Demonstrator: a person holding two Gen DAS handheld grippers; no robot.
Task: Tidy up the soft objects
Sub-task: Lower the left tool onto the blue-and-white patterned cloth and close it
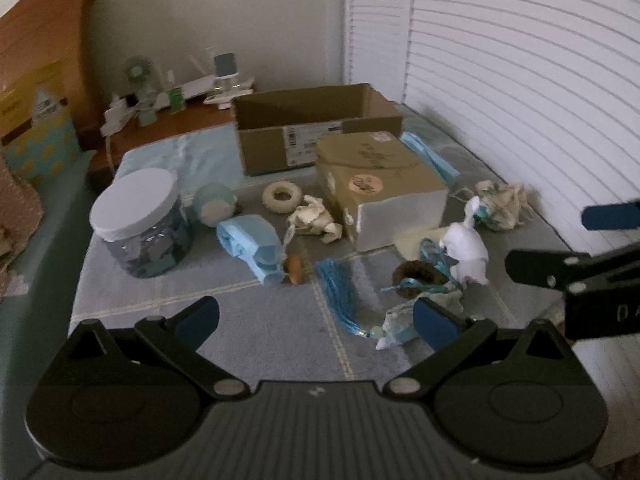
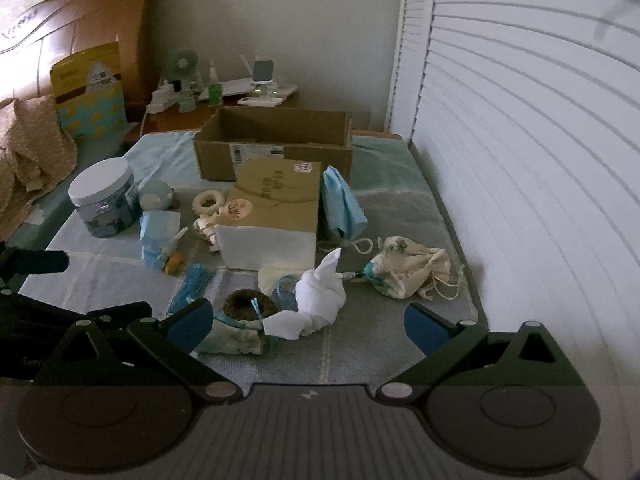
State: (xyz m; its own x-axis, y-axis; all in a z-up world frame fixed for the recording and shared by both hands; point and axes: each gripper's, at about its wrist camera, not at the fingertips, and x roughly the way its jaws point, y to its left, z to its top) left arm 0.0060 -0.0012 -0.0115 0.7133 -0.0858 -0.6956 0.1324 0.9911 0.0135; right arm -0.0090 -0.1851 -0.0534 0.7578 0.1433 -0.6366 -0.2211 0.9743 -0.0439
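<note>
Soft items lie scattered on the bed. A white cloth (image 2: 320,300) lies in the middle, a brown scrunchie (image 2: 248,303) and a pale green cloth (image 2: 232,338) beside it. A drawstring pouch (image 2: 404,266) lies to the right, a blue tassel (image 1: 338,296) and a blue folded cloth (image 1: 250,240) to the left. An open cardboard box (image 1: 316,128) stands at the back. My left gripper (image 1: 316,322) is open and empty above the tassel. My right gripper (image 2: 310,326) is open and empty just in front of the white cloth.
A closed brown parcel (image 2: 272,212) sits mid-bed. A jar with a white lid (image 1: 140,224) stands at the left. A cream ring (image 1: 282,197) and a crumpled cream cloth (image 1: 316,220) lie nearby. A louvred door (image 2: 520,160) runs along the right; a nightstand (image 2: 192,116) stands behind.
</note>
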